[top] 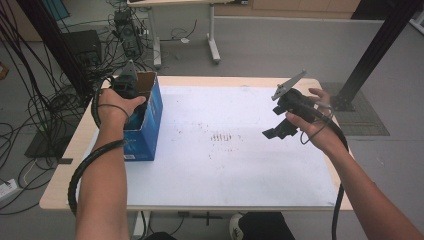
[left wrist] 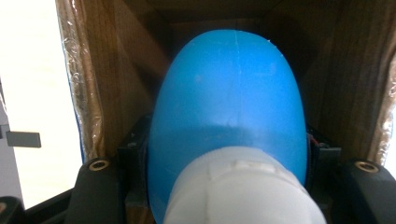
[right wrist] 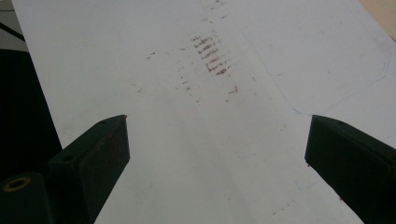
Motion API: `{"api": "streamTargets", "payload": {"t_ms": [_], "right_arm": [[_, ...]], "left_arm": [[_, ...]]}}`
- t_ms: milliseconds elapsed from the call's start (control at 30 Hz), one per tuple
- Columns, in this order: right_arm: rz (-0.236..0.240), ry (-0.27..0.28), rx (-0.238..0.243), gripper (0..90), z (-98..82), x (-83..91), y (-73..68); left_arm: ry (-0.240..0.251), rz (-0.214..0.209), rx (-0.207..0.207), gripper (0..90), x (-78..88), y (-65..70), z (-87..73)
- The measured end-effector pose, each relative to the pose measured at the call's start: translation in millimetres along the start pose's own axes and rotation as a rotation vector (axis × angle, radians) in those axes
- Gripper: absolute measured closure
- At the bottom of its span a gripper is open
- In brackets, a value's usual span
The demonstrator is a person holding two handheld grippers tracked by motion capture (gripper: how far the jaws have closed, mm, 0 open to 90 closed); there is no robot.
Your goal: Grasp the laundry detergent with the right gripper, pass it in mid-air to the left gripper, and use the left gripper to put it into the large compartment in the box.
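Note:
My left gripper reaches down into an open blue cardboard box at the table's left edge, and its jaws are hidden by the hand and the box wall. In the left gripper view, the left gripper is shut on a smooth blue rounded object with a white end, between the box's brown inner walls. My right gripper hangs over the right part of the white mat. The right gripper stands open with nothing between its jaws.
Faint brown smudges mark the middle of the mat. The wooden table shows bare around the mat. Cables and equipment crowd the floor at the left, and a black post stands at the far right.

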State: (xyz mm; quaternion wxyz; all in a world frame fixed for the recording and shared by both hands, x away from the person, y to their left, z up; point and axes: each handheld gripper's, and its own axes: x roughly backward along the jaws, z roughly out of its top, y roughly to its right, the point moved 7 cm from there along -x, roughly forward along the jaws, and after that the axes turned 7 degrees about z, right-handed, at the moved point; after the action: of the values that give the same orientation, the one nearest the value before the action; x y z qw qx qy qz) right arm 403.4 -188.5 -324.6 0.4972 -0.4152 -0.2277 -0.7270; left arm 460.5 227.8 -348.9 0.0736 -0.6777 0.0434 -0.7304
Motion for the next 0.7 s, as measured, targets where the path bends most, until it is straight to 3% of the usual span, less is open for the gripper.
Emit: {"api": "streamTargets", "payload": {"t_ms": [700], "right_arm": [[0.0, -0.001, 0.002, 6.3, -0.1, 2.0, 1.3]], "left_arm": [[0.003, -0.001, 0.001, 36.1, 0.1, 1.1, 0.1]]}}
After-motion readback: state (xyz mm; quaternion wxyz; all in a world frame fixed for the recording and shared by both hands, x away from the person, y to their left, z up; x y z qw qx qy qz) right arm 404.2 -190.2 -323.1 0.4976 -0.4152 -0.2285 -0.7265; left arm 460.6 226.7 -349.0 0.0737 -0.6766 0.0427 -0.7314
